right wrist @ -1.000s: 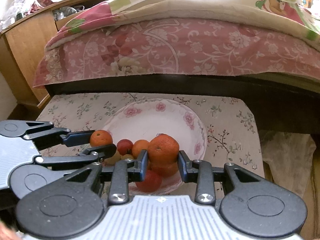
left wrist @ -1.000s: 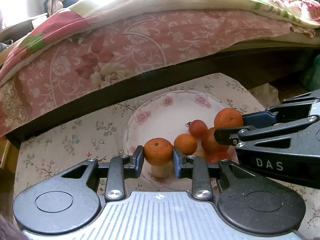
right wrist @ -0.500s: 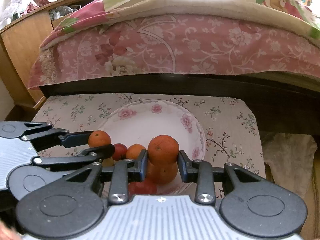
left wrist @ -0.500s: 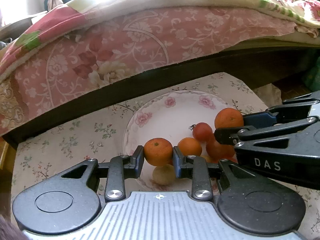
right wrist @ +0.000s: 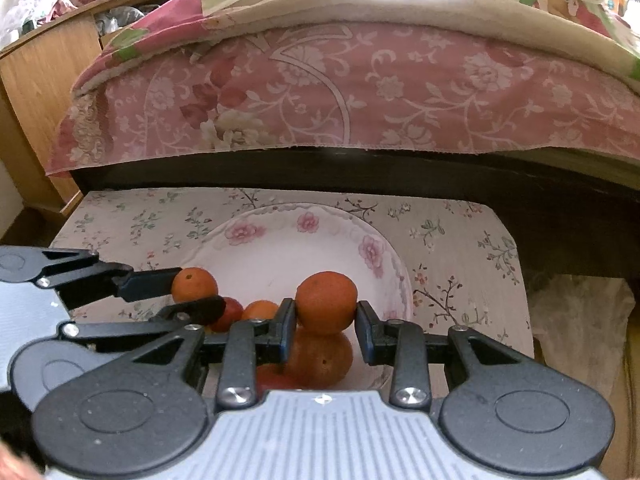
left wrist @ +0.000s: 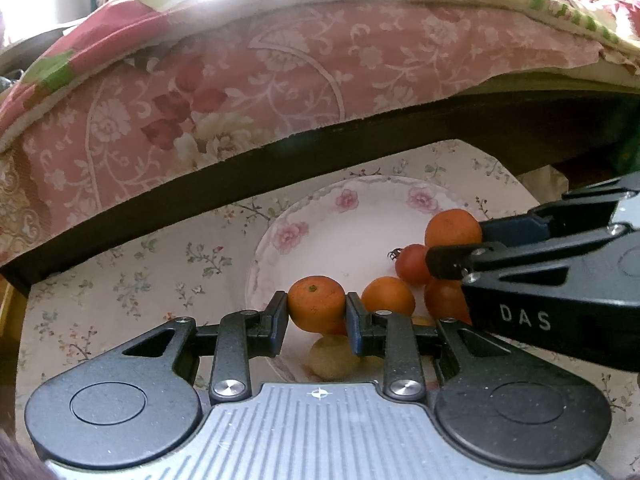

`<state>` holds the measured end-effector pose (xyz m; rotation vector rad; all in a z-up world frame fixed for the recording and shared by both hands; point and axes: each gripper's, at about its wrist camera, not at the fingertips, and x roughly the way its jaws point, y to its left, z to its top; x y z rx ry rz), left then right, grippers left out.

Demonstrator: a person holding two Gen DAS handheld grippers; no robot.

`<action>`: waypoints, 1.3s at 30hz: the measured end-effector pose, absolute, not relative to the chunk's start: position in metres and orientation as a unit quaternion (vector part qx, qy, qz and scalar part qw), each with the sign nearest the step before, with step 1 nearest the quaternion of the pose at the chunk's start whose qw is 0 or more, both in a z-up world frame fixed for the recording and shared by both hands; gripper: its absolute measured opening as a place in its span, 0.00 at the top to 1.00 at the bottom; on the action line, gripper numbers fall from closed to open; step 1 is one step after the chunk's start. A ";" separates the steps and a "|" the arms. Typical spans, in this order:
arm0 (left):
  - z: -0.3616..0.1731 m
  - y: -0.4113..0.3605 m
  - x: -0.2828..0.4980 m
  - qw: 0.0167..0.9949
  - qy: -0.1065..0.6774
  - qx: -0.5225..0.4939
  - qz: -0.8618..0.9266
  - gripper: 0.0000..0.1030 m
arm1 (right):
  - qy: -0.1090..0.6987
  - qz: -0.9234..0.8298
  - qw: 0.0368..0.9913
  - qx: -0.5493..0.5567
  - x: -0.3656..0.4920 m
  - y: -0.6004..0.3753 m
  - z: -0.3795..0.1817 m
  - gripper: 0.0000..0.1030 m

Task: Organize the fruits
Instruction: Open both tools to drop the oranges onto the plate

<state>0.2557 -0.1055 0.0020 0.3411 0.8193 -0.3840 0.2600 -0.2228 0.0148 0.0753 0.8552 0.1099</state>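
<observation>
A white plate point(left wrist: 340, 232) point(right wrist: 280, 248) with pink flowers sits on a floral-cloth table point(left wrist: 132, 280) point(right wrist: 460, 248). My left gripper point(left wrist: 317, 310) is shut on a small orange point(left wrist: 316, 308) above the plate's near rim. My right gripper point(right wrist: 326, 312) is shut on a larger orange point(right wrist: 326, 300), also seen from the left wrist as the orange point(left wrist: 452, 226). On the plate lie another orange point(left wrist: 388, 295), a red tomato point(left wrist: 412, 264), a pale yellowish fruit point(left wrist: 332, 356) and a big orange point(right wrist: 320, 356) under the right gripper.
A bed with a pink floral bedspread point(left wrist: 240, 80) point(right wrist: 360, 80) and dark frame point(right wrist: 320, 172) runs along the table's far side. A wooden cabinet point(right wrist: 44, 80) stands at the left. A crumpled pale bag point(right wrist: 580, 320) lies right of the table.
Both grippers have risen and drawn back a little with their oranges. More of the fruit lying on the plate shows under them now.
</observation>
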 end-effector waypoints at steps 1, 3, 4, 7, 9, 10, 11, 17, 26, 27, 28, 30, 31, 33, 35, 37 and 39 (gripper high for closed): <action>0.001 -0.107 0.256 0.883 0.396 0.162 -0.194 0.61 | 0.414 0.059 0.907 0.043 0.261 -0.223 0.014 0.67; -0.001 -0.113 0.252 0.883 0.388 0.178 -0.195 0.60 | 0.415 0.074 0.905 0.051 0.264 -0.219 0.014 0.67; -0.002 -0.117 0.251 0.883 0.383 0.196 -0.189 0.60 | 0.411 0.067 0.908 0.040 0.264 -0.215 0.014 0.67; -0.003 -0.114 0.253 0.883 0.386 0.188 -0.190 0.59 | 0.402 0.061 0.913 0.019 0.265 -0.211 0.015 0.67; -0.005 -0.110 0.257 0.883 0.393 0.177 -0.187 0.56 | 0.399 0.056 0.915 0.030 0.267 -0.214 0.015 0.67; -0.005 -0.109 0.258 0.883 0.393 0.174 -0.187 0.55 | 0.398 0.054 0.915 0.030 0.269 -0.215 0.015 0.67; -0.005 -0.109 0.259 0.884 0.393 0.172 -0.186 0.55 | 0.399 0.054 0.915 0.031 0.270 -0.215 0.015 0.67; -0.005 -0.112 0.258 0.884 0.391 0.174 -0.187 0.54 | 0.399 0.054 0.915 0.030 0.273 -0.215 0.014 0.67; -0.004 -0.111 0.260 0.885 0.393 0.168 -0.183 0.53 | 0.404 0.051 0.912 0.043 0.276 -0.222 0.014 0.67; -0.004 -0.110 0.260 0.886 0.393 0.167 -0.183 0.53 | 0.403 0.050 0.913 0.044 0.276 -0.222 0.014 0.67; -0.003 -0.110 0.260 0.886 0.392 0.166 -0.181 0.52 | 0.402 0.051 0.913 0.044 0.276 -0.222 0.014 0.67; -0.003 -0.109 0.261 0.887 0.393 0.164 -0.179 0.52 | 0.402 0.051 0.913 0.045 0.275 -0.222 0.014 0.67; -0.003 -0.108 0.261 0.887 0.393 0.163 -0.178 0.52 | 0.401 0.050 0.913 0.044 0.275 -0.222 0.015 0.67; -0.003 -0.109 0.261 0.887 0.394 0.161 -0.177 0.51 | 0.403 0.051 0.913 0.044 0.275 -0.222 0.014 0.67; -0.003 -0.109 0.261 0.887 0.394 0.161 -0.177 0.51 | 0.402 0.049 0.913 0.044 0.275 -0.223 0.015 0.67; -0.003 -0.109 0.261 0.887 0.394 0.161 -0.178 0.50 | 0.400 0.047 0.914 0.047 0.275 -0.224 0.016 0.67; -0.002 -0.108 0.261 0.887 0.395 0.157 -0.178 0.49 | 0.398 0.045 0.915 0.050 0.274 -0.226 0.018 0.67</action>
